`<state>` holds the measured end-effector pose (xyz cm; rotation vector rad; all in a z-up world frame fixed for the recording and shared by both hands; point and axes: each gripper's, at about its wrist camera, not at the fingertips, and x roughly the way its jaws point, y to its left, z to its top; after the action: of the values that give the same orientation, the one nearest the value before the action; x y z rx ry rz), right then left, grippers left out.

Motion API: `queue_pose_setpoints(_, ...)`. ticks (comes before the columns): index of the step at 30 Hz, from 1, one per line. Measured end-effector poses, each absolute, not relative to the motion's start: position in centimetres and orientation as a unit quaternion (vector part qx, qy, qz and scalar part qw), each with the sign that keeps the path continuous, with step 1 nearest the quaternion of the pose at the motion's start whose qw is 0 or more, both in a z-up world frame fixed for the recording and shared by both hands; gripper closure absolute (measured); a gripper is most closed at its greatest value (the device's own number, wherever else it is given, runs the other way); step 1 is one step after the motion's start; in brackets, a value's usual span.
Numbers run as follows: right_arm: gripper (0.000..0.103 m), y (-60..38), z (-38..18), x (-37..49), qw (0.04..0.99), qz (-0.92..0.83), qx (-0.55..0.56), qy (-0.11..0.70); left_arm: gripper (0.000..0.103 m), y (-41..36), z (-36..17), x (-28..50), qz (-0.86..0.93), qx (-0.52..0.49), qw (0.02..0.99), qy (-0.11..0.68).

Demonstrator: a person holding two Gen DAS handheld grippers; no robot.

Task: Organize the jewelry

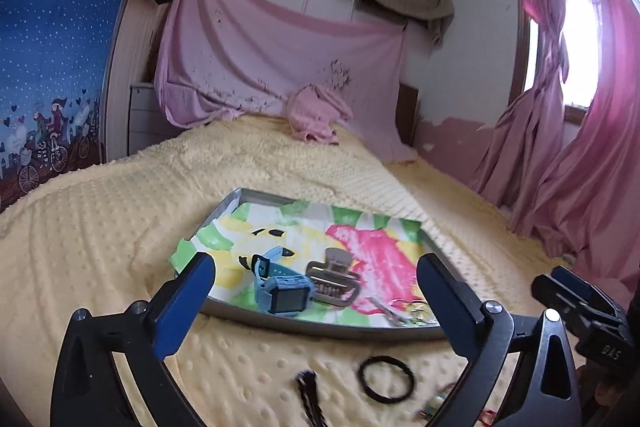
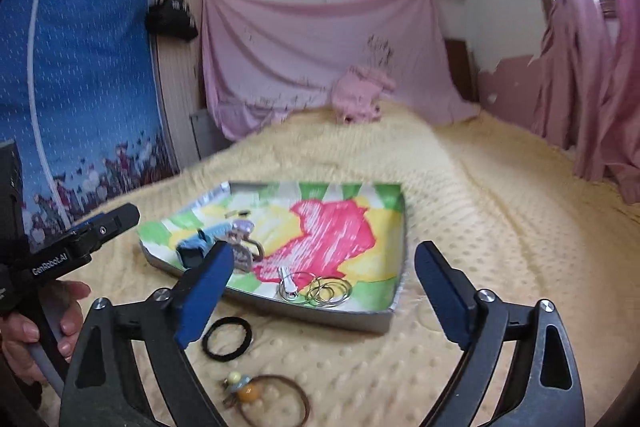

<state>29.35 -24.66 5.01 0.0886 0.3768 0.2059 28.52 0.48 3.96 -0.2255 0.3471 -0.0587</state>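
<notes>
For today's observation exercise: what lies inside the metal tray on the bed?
Inside the tray: a blue watch, a hair claw clip beside it, and silver rings near the front corner, all on a colourful drawing. The drawing hides the tray's floor.

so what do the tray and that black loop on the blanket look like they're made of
Tray: looks like thin metal, dull silver walls, with a printed paper-like liner. Black loop: probably fabric-covered elastic, matte and slightly uneven in outline; I can't confirm the core.
</notes>
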Motion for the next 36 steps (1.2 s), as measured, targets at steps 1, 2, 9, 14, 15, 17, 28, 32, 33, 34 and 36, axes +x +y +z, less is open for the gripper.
queue_pose_setpoints(1,0.011,-25.0,5.5,28.3,0.978,0.098,0.046,0.178,0.001,0.4,4.2,27.8,-0.031,-0.111,0.979,0.168)
queue_pose_setpoints(2,0.011,-25.2,5.9,27.6,0.979,0.095,0.048,0.173,0.001,0.3,4.4,27.1,-0.031,-0.109,0.980,0.163)
queue_pose_setpoints(9,0.008,-26.4,7.6,21.6,0.983,0.078,0.058,0.153,0.000,-1.1,5.4,22.0,-0.039,-0.084,0.986,0.141)
queue_pose_setpoints(14,0.008,-27.2,7.7,17.5,0.985,0.066,0.054,0.151,0.000,-1.7,5.5,19.3,-0.048,-0.085,0.985,0.140)
queue_pose_setpoints(15,0.008,-27.4,7.6,16.8,0.985,0.064,0.054,0.152,0.000,-1.8,5.4,18.8,-0.048,-0.085,0.985,0.141)
queue_pose_setpoints(17,0.008,-27.7,7.5,15.5,0.985,0.058,0.054,0.153,0.000,-2.1,5.0,17.8,-0.046,-0.084,0.985,0.143)
queue_pose_setpoints(28,0.008,-29.1,5.9,10.9,0.984,0.037,0.042,0.170,0.000,-4.1,3.0,14.3,-0.048,-0.059,0.983,0.164)
queue_pose_setpoints(32,0.008,-29.5,4.9,11.5,0.981,0.033,0.040,0.189,0.000,-4.8,2.3,14.9,-0.050,-0.053,0.982,0.176)
queue_pose_setpoints(33,0.008,-29.6,4.6,11.8,0.979,0.032,0.039,0.195,0.000,-4.9,2.1,15.2,-0.050,-0.050,0.981,0.180)
queue_pose_setpoints(34,0.008,-29.6,4.3,12.1,0.978,0.032,0.039,0.202,0.000,-5.2,1.9,15.4,-0.050,-0.047,0.981,0.183)
queue_pose_setpoints(36,0.008,-29.8,3.6,12.9,0.975,0.032,0.036,0.217,0.000,-5.5,1.5,16.1,-0.052,-0.042,0.979,0.192)
